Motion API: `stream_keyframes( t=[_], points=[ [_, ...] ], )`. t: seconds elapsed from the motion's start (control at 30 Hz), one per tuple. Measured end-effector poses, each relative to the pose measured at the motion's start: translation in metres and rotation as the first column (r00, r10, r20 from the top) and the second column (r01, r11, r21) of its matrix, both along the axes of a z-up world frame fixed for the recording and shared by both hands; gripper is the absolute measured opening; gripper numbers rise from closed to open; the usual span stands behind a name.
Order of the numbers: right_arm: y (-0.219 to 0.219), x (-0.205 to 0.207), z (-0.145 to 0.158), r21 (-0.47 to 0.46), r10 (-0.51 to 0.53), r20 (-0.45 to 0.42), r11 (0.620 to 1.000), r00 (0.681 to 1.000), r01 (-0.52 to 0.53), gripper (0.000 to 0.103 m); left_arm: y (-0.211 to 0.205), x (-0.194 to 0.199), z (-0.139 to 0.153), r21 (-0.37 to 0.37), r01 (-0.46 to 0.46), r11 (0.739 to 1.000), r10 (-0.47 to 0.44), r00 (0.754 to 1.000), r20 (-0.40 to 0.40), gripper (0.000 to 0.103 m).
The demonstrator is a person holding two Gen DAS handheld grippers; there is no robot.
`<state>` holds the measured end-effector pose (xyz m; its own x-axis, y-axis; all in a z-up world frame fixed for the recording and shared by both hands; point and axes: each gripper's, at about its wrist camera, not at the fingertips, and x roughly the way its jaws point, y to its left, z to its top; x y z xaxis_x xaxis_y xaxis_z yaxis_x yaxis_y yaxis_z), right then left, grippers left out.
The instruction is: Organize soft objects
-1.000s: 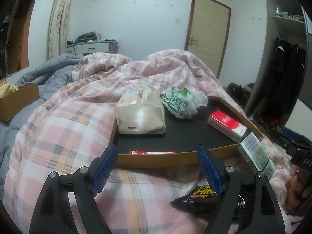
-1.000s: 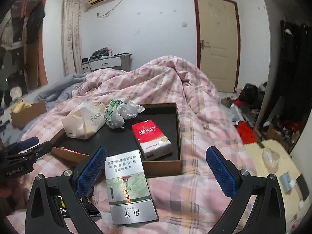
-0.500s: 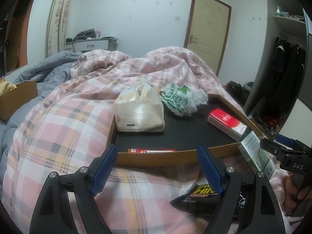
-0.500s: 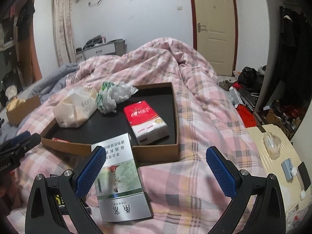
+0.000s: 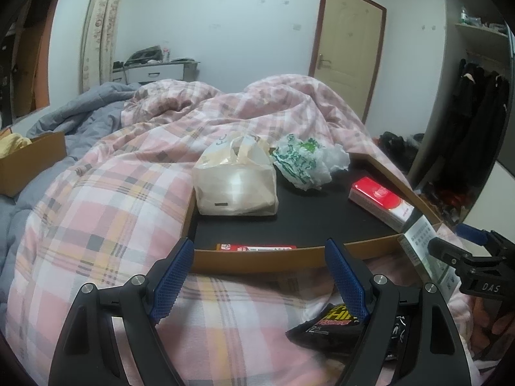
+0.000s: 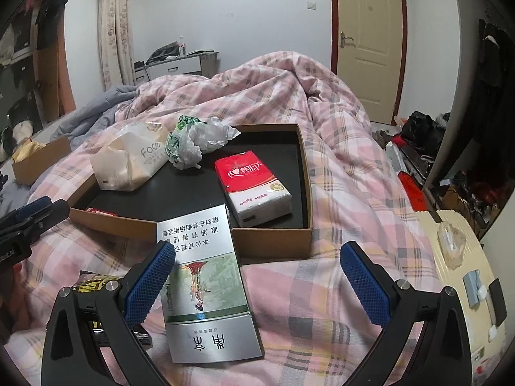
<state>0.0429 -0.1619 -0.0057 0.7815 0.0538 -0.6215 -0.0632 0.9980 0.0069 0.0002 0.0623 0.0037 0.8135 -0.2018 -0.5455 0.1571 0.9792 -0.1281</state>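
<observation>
A shallow cardboard tray (image 5: 257,259) (image 6: 273,241) with a black floor lies on the pink plaid duvet. In it are a cream tissue pack (image 5: 236,180) (image 6: 128,164), a crumpled green-and-white plastic bag (image 5: 304,160) (image 6: 196,141), a red tissue pack (image 5: 381,201) (image 6: 254,183) and a thin red packet (image 5: 256,247) (image 6: 101,212). A long green-and-silver carton (image 6: 206,283) (image 5: 428,254) leans on the tray's near wall. A black snack bag (image 5: 338,325) (image 6: 93,284) lies beside it. My left gripper (image 5: 259,286) is open and empty before the tray. My right gripper (image 6: 254,286) is open over the carton.
A brown cardboard box (image 5: 29,160) (image 6: 38,160) sits at far left on the grey blanket. A cream suitcase (image 6: 463,289) stands right of the bed. Clutter and hanging clothes (image 5: 476,128) fill the right side; a door (image 6: 370,38) is behind.
My right gripper has moved forward and lower over the carton, so the tray looks closer. My left gripper has barely moved. Both stay open.
</observation>
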Motion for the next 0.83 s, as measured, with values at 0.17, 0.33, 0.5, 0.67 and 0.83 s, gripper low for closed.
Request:
stream_keyframes(
  t=[0.17,0.33,0.5,0.67,0.83],
  points=[
    [0.001,-0.002,0.005,-0.009,-0.009,0.032,1.000,0.999,0.010,0.102,-0.008,0.001,0.004,0.065,-0.023,0.998,0.023,1.000,0.007,0.081],
    [0.016,-0.002,0.022,-0.126,0.002,0.139,0.992,0.990,0.016,0.102,-0.016,0.013,0.013,0.069,-0.019,0.997,0.017,1.000,0.019,0.081],
    [0.027,0.034,0.024,-0.155,0.027,0.121,0.988,0.992,-0.008,0.102,-0.028,0.052,0.011,0.066,-0.021,0.998,0.024,0.999,-0.042,0.081],
    [0.034,0.072,-0.008,-0.111,0.040,-0.070,0.993,0.997,-0.048,0.102,-0.038,0.072,-0.004,0.128,-0.041,0.991,0.052,0.995,-0.084,0.081],
    [0.030,0.084,-0.020,-0.053,0.057,-0.165,0.996,0.985,-0.066,0.102,-0.041,0.086,-0.020,0.141,-0.015,0.990,0.039,0.984,-0.172,0.081]
  ],
)
